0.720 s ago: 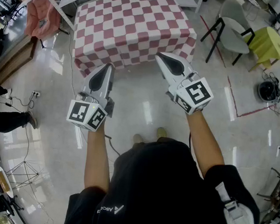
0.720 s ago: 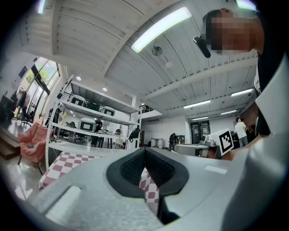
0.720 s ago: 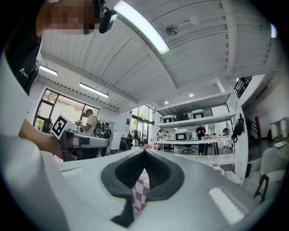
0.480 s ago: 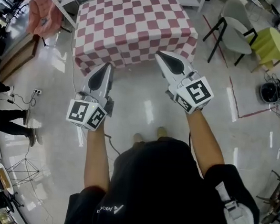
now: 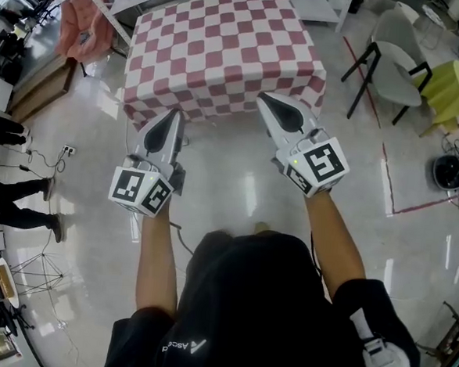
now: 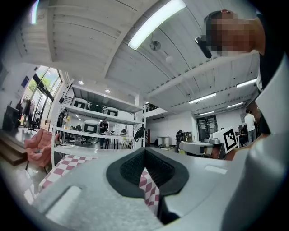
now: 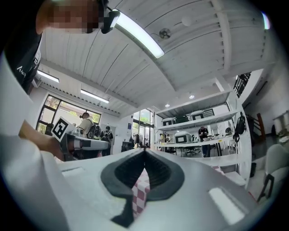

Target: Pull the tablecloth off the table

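Note:
A red-and-white checked tablecloth (image 5: 223, 45) covers a square table ahead of me and hangs over its near side. My left gripper (image 5: 172, 117) is at the hem near the front left corner, and my right gripper (image 5: 263, 100) is at the hanging front edge further right. In the left gripper view the jaws (image 6: 144, 153) are closed, with a strip of checked cloth (image 6: 148, 185) pinched between the dark pads. The right gripper view shows the same: the right gripper (image 7: 144, 155) is shut on a fold of the cloth (image 7: 140, 191).
A grey chair (image 5: 395, 61) and a yellow stool (image 5: 456, 85) stand to the right of the table. A pink seat (image 5: 84, 20) is at the back left. A person's legs (image 5: 16, 203) are at the far left. Red floor tape (image 5: 401, 191) and a black round device (image 5: 450, 171) lie to the right.
The table and cloth have slid a little down and right in the head view. Both grippers stay at the cloth's front edge. The person at the far left has stepped along.

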A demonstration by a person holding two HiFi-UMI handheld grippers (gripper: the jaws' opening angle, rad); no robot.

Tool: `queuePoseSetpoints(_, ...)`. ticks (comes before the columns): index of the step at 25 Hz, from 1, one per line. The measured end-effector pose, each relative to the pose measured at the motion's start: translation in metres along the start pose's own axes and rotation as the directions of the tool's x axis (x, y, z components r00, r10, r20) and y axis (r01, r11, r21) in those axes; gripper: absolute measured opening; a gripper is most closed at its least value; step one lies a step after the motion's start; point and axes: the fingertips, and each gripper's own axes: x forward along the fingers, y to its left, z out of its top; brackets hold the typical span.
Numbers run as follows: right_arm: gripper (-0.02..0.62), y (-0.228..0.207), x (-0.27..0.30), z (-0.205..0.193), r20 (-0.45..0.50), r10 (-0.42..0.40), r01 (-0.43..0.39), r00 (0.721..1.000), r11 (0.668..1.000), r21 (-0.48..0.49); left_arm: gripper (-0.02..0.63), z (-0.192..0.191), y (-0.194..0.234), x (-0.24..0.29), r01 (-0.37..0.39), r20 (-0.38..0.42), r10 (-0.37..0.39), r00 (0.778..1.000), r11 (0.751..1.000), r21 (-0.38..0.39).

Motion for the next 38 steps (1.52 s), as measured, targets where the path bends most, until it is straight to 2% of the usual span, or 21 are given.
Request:
queuePoseSetpoints(5, 0.000, -0.022, 0.012, -0.004, -0.003, -0.012, 0.012, 1.000, 1.000, 0.003, 0.009, 0.002, 0.014, 0.015, -0.049, 0.009, 0.049, 0.999, 0.999, 0.008)
queuePoseSetpoints(10, 0.000, -0.039, 0.052, -0.016, -0.013, 0.001, -0.002, 1.000, 1.000, -0.024, 0.009, -0.004, 0.056, 0.037, -0.066, 0.029, 0.066, 0.997, 0.998, 0.014)
queuePoseSetpoints(16, 0.000, -0.075, 0.143, -0.043, -0.040, -0.013, 0.011, 0.999, 0.998, -0.064, 0.009, -0.026, 0.147, 0.092, -0.040, 0.041, 0.040, 0.998, 0.999, -0.003)
queuePoseSetpoints(21, 0.000, -0.122, 0.244, -0.061, -0.083, -0.074, 0.069, 0.994, 0.995, -0.067, 0.009, -0.036, 0.239, 0.162, 0.016, 0.011, -0.016, 1.000, 1.000, -0.026)
queuePoseSetpoints(29, 0.000, -0.192, 0.357, -0.099, -0.171, -0.213, 0.203, 0.962, 0.976, -0.073, 0.009, -0.061, 0.363, 0.247, 0.025, -0.053, -0.029, 0.998, 0.998, -0.059)
queuePoseSetpoints(38, 0.001, -0.262, 0.412, -0.159, -0.321, -0.252, 0.245, 0.913, 0.967, -0.064, 0.014, -0.110, 0.421, 0.320, -0.009, -0.167, -0.008, 0.986, 0.994, -0.105)
